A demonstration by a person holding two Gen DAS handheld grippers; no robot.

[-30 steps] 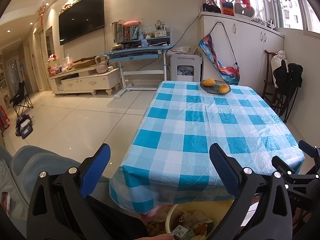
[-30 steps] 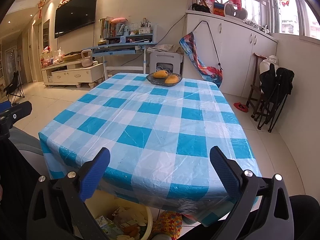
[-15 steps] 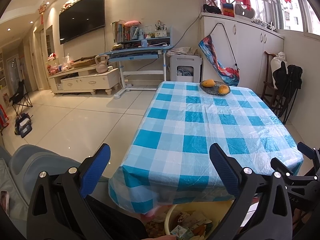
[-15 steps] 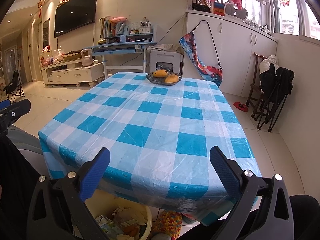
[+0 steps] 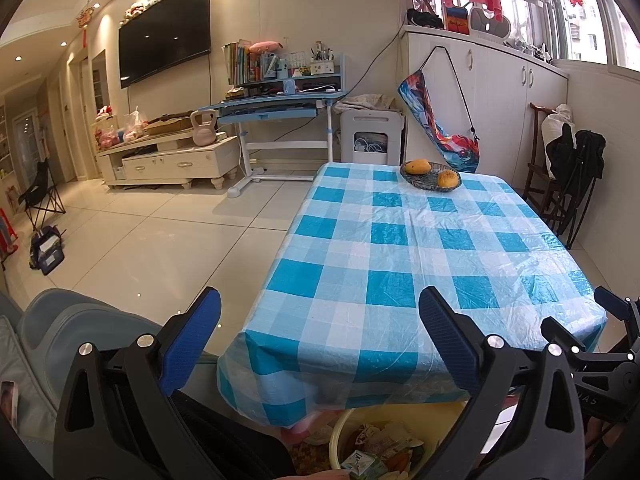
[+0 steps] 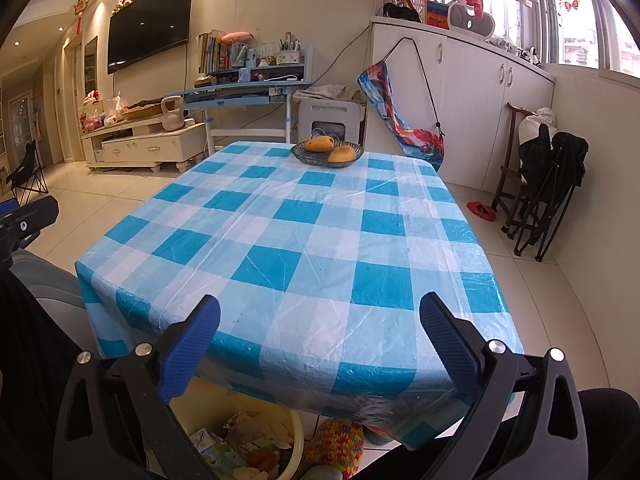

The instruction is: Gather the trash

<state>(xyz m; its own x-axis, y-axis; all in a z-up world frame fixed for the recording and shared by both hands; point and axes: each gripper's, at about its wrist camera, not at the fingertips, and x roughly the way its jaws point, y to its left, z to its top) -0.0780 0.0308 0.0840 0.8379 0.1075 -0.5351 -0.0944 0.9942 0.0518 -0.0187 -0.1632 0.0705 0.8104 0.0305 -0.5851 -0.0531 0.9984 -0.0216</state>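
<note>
Living room, glossy pale floor tiles, wall TV at upper left of both views. Worktop (image 5: 420, 264) fills the centre, draped in a thin blue-and-white checked plastic cloth, creased and shiny, hanging loose over the near edge.

Progress: cloth reads bare of litter in both views. Only a dark shallow fruit bowl (image 6: 327, 154) sits at the far end, holding two rounded orange-yellow fruits, likely mangoes, not trash. Judged from this, the collecting looks finished or very nearly so.

Trash location: a pale yellow plastic bin (image 5: 340, 432), round with a smooth rim, stands on the floor under the near edge of the worktop, at the bottom of both frames. Inside is a mixed heap: small printed cartons (image 6: 200, 438), crumpled paper or wrappers, some orange scraps. Contents sit close to the rim.

Left hand-held gripper (image 5: 320, 340): jaws spread wide, nothing between them; blue ribbed pads on black frames with silver bolts. Right hand-held gripper (image 6: 320, 340): same build, equally wide apart and empty. Both hover at the near edge, above the bin.

Left to do: nothing obvious on the worktop; litter elsewhere on the floor cannot be told from here. A knitted multicoloured item (image 6: 338, 438) lies beside the bin; whether it is trash is unclear.
</note>
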